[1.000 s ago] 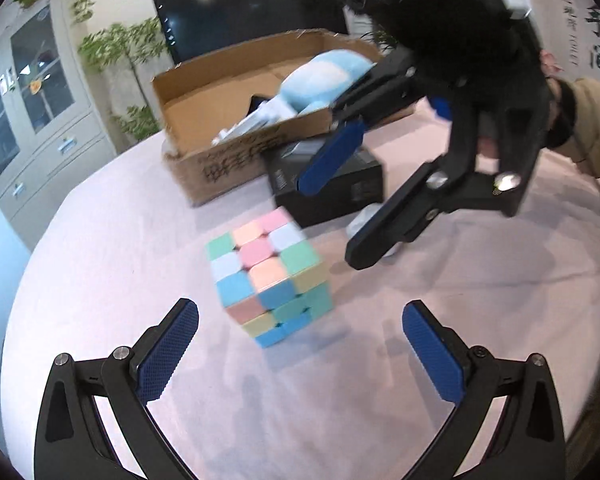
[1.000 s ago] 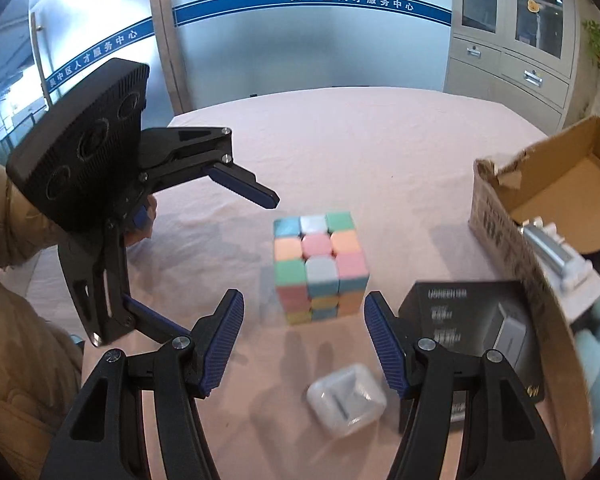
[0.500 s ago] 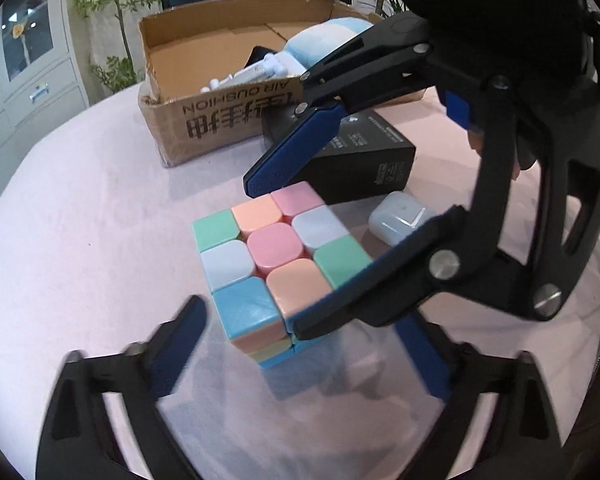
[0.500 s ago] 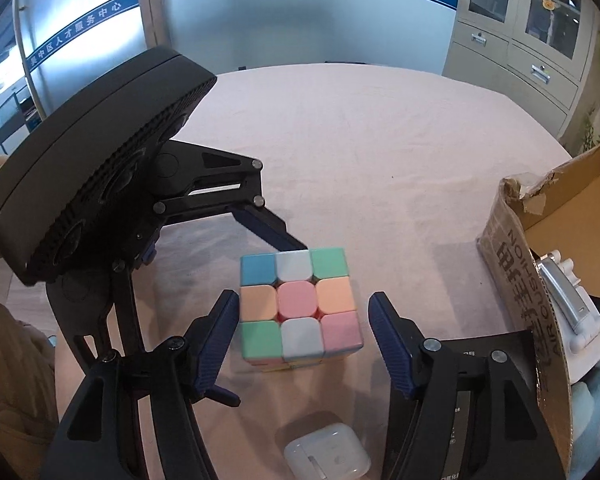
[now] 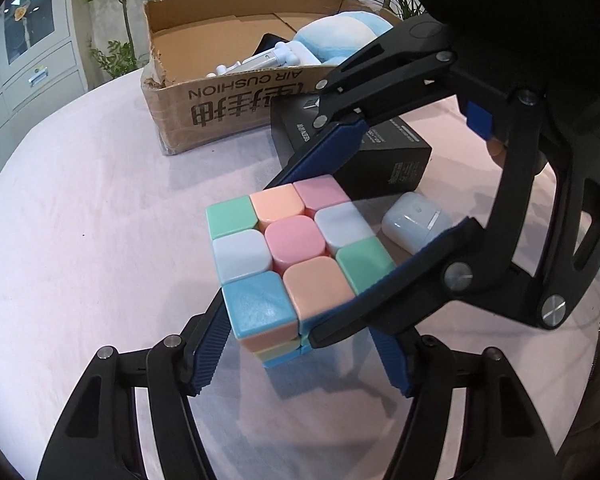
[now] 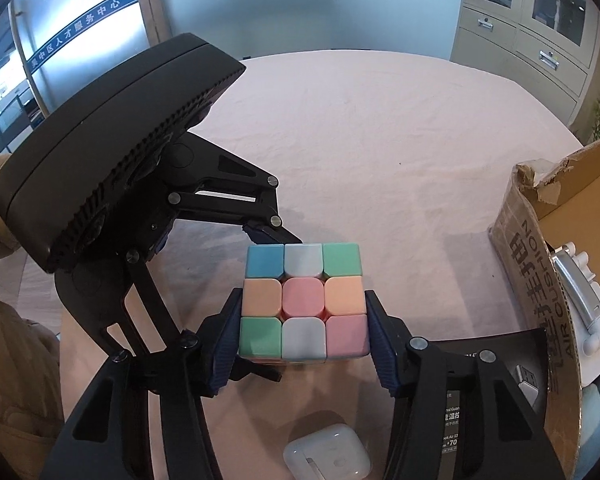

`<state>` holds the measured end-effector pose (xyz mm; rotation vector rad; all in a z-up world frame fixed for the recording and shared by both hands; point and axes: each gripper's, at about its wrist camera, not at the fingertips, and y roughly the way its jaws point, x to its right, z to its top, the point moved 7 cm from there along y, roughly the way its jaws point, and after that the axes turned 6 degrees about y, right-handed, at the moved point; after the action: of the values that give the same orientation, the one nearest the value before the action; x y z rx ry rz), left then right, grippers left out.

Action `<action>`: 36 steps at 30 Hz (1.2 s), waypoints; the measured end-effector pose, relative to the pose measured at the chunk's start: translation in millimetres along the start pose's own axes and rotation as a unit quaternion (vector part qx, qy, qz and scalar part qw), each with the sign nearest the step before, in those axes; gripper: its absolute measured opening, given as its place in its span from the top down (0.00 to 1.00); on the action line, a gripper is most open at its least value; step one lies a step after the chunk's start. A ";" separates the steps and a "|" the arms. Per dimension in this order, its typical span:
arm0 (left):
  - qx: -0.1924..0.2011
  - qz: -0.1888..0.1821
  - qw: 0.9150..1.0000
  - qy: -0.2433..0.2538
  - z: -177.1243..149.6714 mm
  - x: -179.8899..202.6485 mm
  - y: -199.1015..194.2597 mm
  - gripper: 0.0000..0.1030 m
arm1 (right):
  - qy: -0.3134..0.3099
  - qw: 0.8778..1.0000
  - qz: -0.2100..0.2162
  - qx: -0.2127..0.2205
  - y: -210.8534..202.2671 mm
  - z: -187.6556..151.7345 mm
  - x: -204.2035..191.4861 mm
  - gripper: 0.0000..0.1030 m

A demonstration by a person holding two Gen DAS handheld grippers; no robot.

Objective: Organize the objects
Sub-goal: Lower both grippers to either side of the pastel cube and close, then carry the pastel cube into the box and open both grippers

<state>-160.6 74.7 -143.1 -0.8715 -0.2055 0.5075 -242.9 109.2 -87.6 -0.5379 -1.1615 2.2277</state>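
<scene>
A pastel puzzle cube (image 5: 296, 264) stands on the pink table; it also shows in the right wrist view (image 6: 303, 300). My right gripper (image 6: 303, 340) is shut on the cube, blue pads pressed on its two opposite sides. My left gripper (image 5: 300, 356) is closed in around the cube's lower part from the other two sides, its blue pads (image 5: 210, 350) touching or nearly touching it. In the left wrist view the right gripper (image 5: 332, 232) reaches in from the right.
An open cardboard box (image 5: 236, 96) with a plush toy (image 5: 340, 40) and a white holder (image 5: 256, 64) stands behind. A black carton (image 5: 384, 156) and a white earbud case (image 5: 416, 224) lie beside the cube. The earbud case also shows in the right wrist view (image 6: 326, 458).
Both grippers moved in from apart and closed onto the cube: the right one gripped its sides, the left one closed around its lower part.
</scene>
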 end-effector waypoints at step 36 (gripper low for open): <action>0.047 0.026 0.997 0.055 78.1 17.2 -27.8 0.37 | -0.012 0.998 -0.055 0.027 -70.1 14.9 20.9 0.46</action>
<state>-165.5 121.4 -72.7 -0.8127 -0.0577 0.5128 -246.8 146.1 -22.8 -0.4157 -1.1127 2.1701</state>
